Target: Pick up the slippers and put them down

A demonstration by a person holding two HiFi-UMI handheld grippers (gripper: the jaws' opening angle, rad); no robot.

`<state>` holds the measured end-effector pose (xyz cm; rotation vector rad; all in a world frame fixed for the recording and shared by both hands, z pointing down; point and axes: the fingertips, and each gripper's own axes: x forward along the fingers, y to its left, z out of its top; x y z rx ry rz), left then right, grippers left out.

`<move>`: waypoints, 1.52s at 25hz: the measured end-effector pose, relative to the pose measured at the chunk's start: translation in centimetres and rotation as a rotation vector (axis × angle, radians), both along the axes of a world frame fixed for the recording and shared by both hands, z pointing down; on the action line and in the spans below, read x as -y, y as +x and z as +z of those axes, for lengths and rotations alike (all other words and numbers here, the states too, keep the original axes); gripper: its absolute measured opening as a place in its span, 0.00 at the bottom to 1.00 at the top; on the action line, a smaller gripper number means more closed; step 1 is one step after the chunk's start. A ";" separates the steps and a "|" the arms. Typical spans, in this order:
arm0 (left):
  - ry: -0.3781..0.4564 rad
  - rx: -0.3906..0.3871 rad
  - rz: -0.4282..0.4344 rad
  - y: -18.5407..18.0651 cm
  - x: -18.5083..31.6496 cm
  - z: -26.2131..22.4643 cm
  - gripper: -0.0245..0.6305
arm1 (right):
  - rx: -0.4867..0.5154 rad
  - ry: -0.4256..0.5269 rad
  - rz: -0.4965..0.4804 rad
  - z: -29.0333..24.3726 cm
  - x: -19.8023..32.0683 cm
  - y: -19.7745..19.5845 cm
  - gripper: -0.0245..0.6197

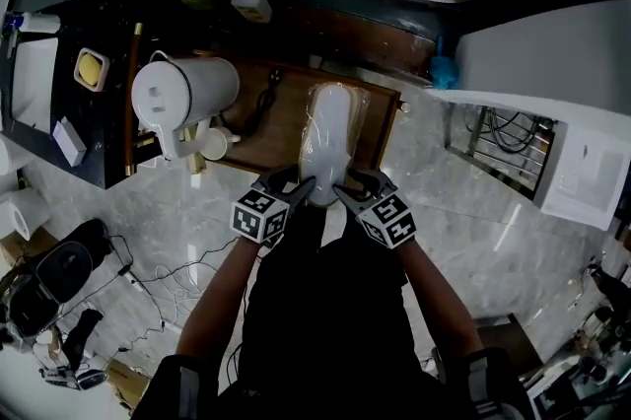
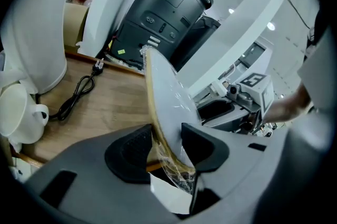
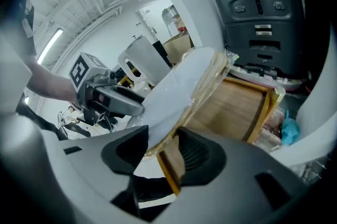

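Observation:
A pair of white slippers (image 1: pixel 330 134) sealed in clear plastic hangs lengthwise just above the small wooden table (image 1: pixel 380 112). Both grippers hold its near end. My left gripper (image 1: pixel 304 186) is shut on the left edge and my right gripper (image 1: pixel 347 189) is shut on the right edge. In the left gripper view the slippers (image 2: pixel 164 102) stand on edge between the pads of the left gripper (image 2: pixel 167 141), with crinkled wrap and a white card at the bottom. In the right gripper view the slippers (image 3: pixel 181 89) slant up out of the right gripper (image 3: pixel 162 144).
A white kettle (image 1: pixel 182 93) and white cups (image 1: pixel 212 144) stand on the table's left part beside a coiled black cable (image 1: pixel 264 103). A black appliance (image 2: pixel 163 12) rises behind the table. Cords (image 1: pixel 148 270) trail over the marble floor at left. A white cabinet (image 1: pixel 552 112) stands at right.

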<state>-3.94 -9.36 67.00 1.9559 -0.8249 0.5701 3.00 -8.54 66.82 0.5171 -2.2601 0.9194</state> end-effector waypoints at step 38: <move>-0.263 0.061 0.043 -0.4 0.9 8.4 0.30 | -0.115 -0.174 0.009 7.6 0.8 -0.3 0.32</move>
